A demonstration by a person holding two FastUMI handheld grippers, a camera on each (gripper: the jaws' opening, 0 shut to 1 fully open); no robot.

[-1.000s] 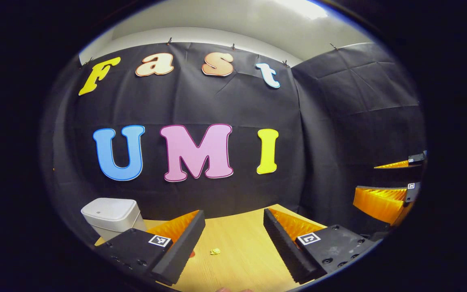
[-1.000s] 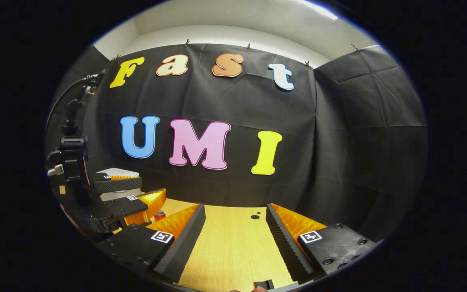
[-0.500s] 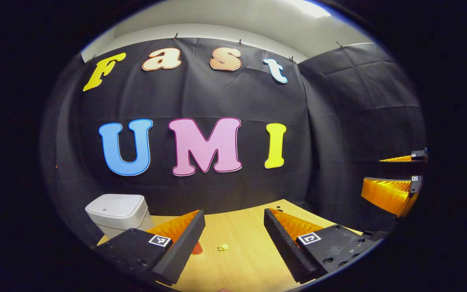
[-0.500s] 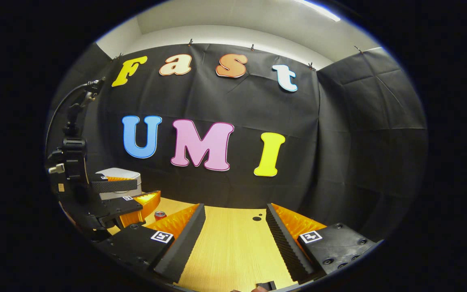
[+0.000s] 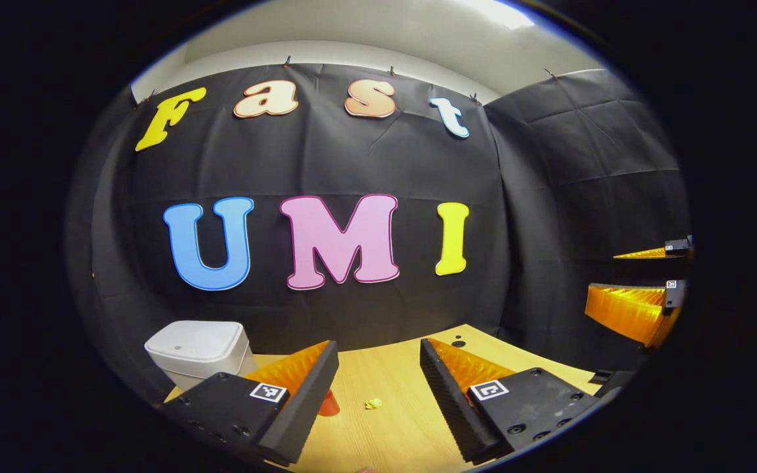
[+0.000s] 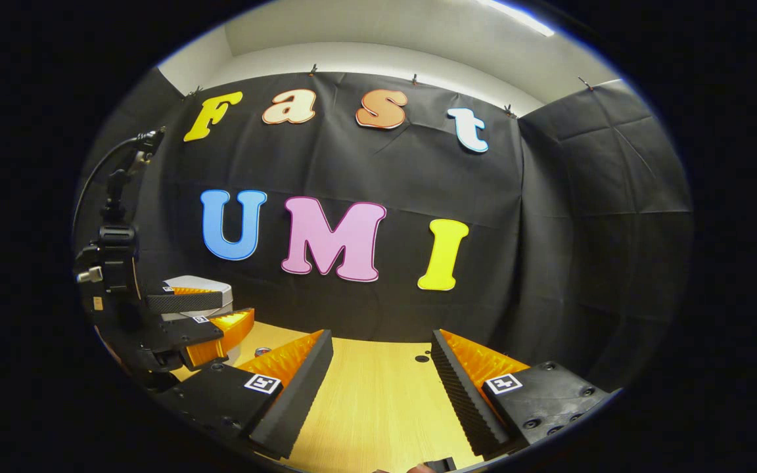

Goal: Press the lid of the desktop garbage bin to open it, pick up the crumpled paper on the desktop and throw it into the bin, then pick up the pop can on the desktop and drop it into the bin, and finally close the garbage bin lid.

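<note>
Left gripper view is showing the left gripper (image 5: 375, 387) hovering above the wooden tabletop (image 5: 398, 433), its jaws standing apart and holding nothing. Just beyond its fingertips, the crumpled paper (image 5: 372, 403) is lying on the tabletop, in the gap between the two fingers and clear of both. Beside the near-left finger, a red item (image 5: 330, 405) is peeking out, partly hidden; what it is cannot be told from here. Farther off to the left, the garbage bin (image 5: 200, 349) is sitting with its lid down, against the black cloth wall (image 5: 352, 164). At the right edge, the right gripper (image 5: 641, 289) is hanging, jaws spread.

Right gripper view is showing the right gripper (image 6: 382, 374) over bare tabletop, open and gripping nothing. To its left, the left gripper is floating in front of the garbage bin, and the pop can (image 6: 262, 351) is standing beyond, mostly hidden.
</note>
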